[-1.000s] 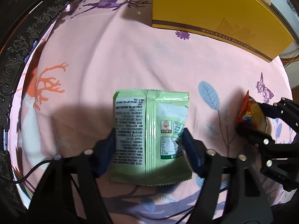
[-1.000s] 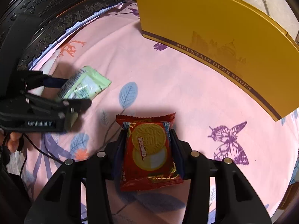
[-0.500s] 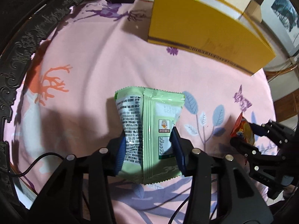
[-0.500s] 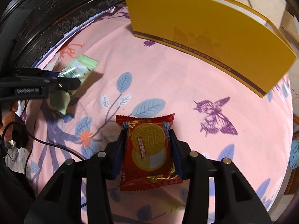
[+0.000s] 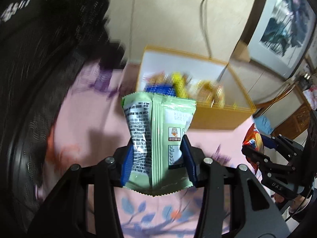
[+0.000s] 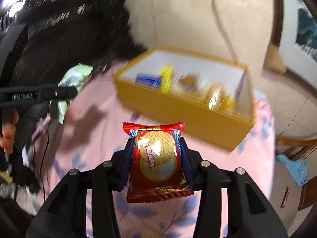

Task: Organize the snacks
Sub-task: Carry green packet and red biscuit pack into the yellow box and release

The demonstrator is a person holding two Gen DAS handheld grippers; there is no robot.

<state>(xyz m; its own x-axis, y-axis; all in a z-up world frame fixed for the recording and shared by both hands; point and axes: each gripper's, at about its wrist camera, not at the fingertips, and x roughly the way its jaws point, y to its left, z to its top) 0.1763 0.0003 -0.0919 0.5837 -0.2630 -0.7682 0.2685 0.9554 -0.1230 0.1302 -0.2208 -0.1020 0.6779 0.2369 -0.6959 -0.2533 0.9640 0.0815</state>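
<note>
Two handheld black two-finger grippers, each w/ a snack, raised above a round table covered in a pink cloth (image 5: 95, 123) printed w/ leaves and butterflies. The left gripper (image 5: 157, 158) has its blue-padded jaws pinching a pale green foil snack packet (image 5: 158, 138), back side w/ printed text facing the camera; the packet is creased at the waist where the pads squeeze it and stands roughly upright. The right gripper (image 6: 156, 162) has its jaws pressed onto both side edges of a red foil biscuit packet (image 6: 158, 162) showing a round golden cracker on the front, held clear of the cloth.

Far side of the table: an open yellow cardboard box w/ a white interior (image 6: 178, 109), its long side toward the cameras. Inside it lie several wrapped snacks (image 6: 164, 79), incl. a blue pack and a yellow stick-shaped one; the rest are too blurred to ID, prob. gold-wrapped biscuits.

In the right wrist view the left gripper appears at the left edge, green packet in its jaws. In the left wrist view the right gripper shows at the right edge, red packet just visible edge-on. Dark carved furniture (image 5: 39, 39) rises at left; beige wall w/ a white cable (image 5: 205, 19) behind the box; framed picture (image 5: 283, 23) at far right
</note>
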